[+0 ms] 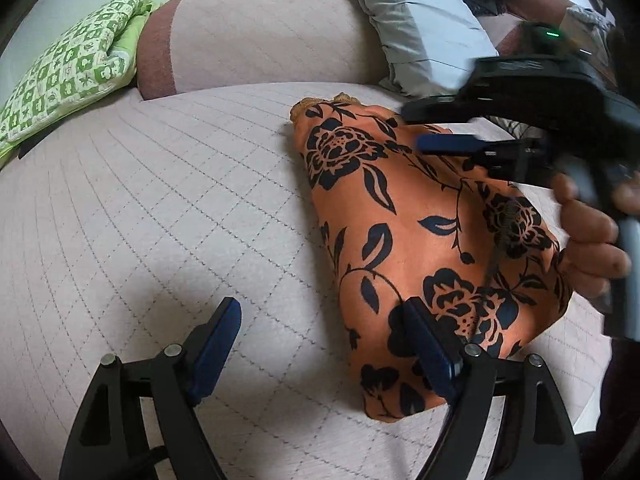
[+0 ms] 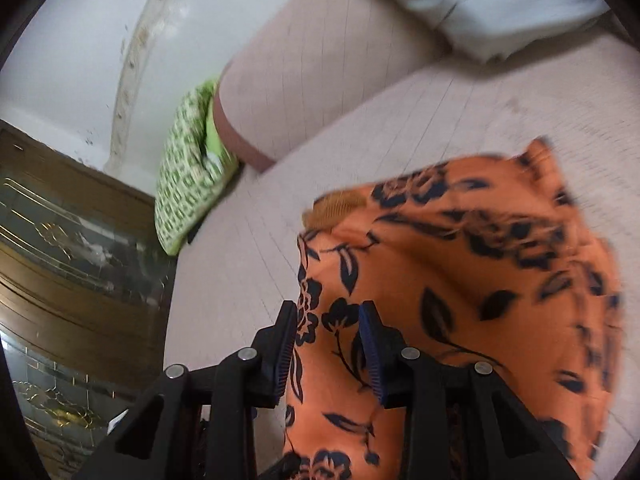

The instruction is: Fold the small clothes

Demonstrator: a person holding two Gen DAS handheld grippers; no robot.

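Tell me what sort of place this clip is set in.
Probably a home bedroom or living room: a quilted mattress or sofa seat, pillows, a folded green blanket and a glazed wooden door.

My left gripper [image 1: 320,344] shows black angular arms, blue ribbed pads on the fingers [image 1: 218,344] and round silver screws at the joints. Same build on my right gripper [image 2: 328,344]: black frame, silver screw heads, dark blue ribbed pads. From the left camera, its black body carries a small green light, and bare skin of my right hand [image 1: 592,240] shows on its grey handle.
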